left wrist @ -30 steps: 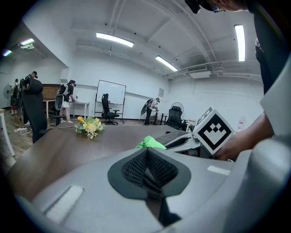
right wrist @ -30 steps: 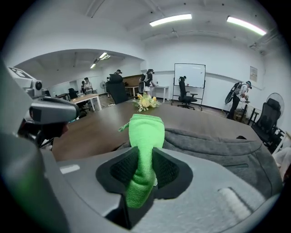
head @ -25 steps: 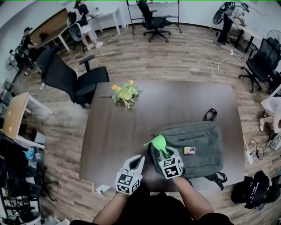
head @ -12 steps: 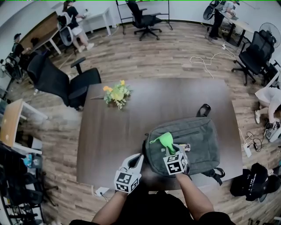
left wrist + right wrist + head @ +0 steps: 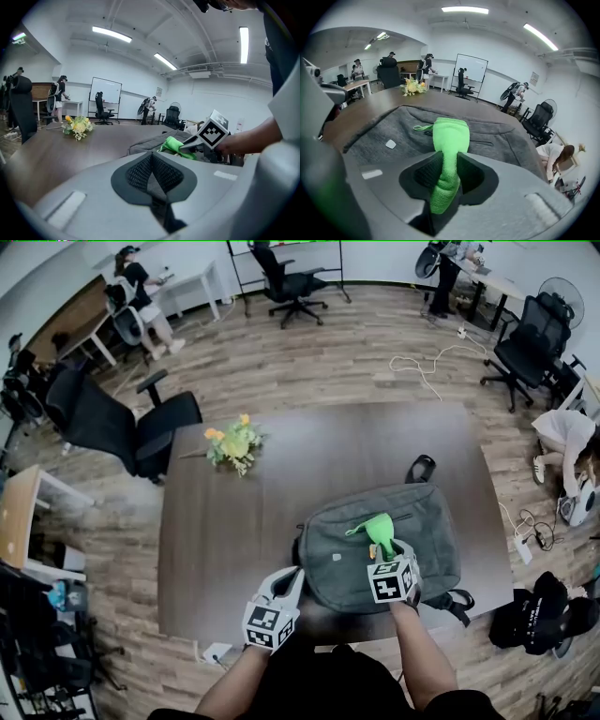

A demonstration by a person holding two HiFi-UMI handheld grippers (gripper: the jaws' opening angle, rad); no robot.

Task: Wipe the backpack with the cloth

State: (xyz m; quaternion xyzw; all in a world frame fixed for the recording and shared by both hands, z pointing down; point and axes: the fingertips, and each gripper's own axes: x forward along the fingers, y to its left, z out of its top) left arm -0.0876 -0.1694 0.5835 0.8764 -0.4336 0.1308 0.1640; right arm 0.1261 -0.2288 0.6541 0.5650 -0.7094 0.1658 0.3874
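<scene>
A grey backpack [image 5: 375, 545] lies flat on the dark table [image 5: 234, 531], near its front right. My right gripper [image 5: 384, 549] is over the backpack's middle, shut on a bright green cloth [image 5: 377, 527] whose free end rests on the fabric. In the right gripper view the cloth [image 5: 449, 140] runs out between the jaws onto the backpack [image 5: 393, 129], beside its zip. My left gripper [image 5: 292, 579] is at the backpack's near left edge, shut, holding nothing. The left gripper view shows the backpack [image 5: 147, 140], the cloth [image 5: 176, 144] and the right gripper's marker cube.
A small bunch of yellow flowers [image 5: 231, 442] lies on the table's far left. Black office chairs [image 5: 122, 423] stand around it. A black bag [image 5: 544, 620] sits on the wooden floor at the right. People work at desks farther off.
My right gripper has dragged the green cloth rightward across the backpack, from its left edge to its middle. The left gripper has stayed near the backpack's front left corner.
</scene>
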